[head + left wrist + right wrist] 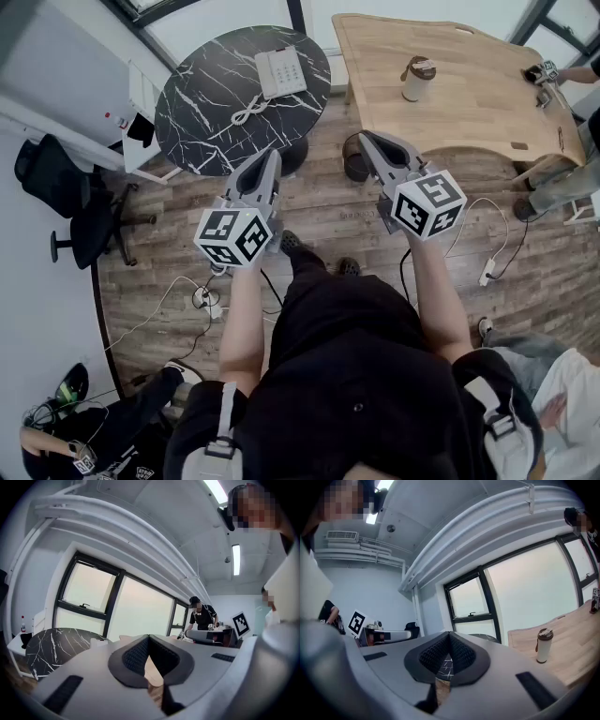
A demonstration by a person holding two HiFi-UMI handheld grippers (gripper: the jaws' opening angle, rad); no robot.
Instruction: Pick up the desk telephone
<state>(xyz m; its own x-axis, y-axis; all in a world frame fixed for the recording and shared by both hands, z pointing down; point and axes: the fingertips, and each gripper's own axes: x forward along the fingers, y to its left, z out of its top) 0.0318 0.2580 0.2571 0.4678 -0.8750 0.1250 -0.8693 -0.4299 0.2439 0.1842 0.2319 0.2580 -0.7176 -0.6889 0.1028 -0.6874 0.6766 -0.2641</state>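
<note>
In the head view the desk telephone (280, 71) is too small for its keys to be read. In the left gripper view the left gripper (149, 637) covers the near part of the black marble table (54, 645) with its grey body. A pale shape (99, 642) at the body's edge is too cut off to name. The right gripper (450, 633) lets only a sliver of that table show behind its closed jaws. The head view's right edge cuts off a person in grey trousers (561, 186), and its lower left corner cuts off a person in black (112, 431).
</note>
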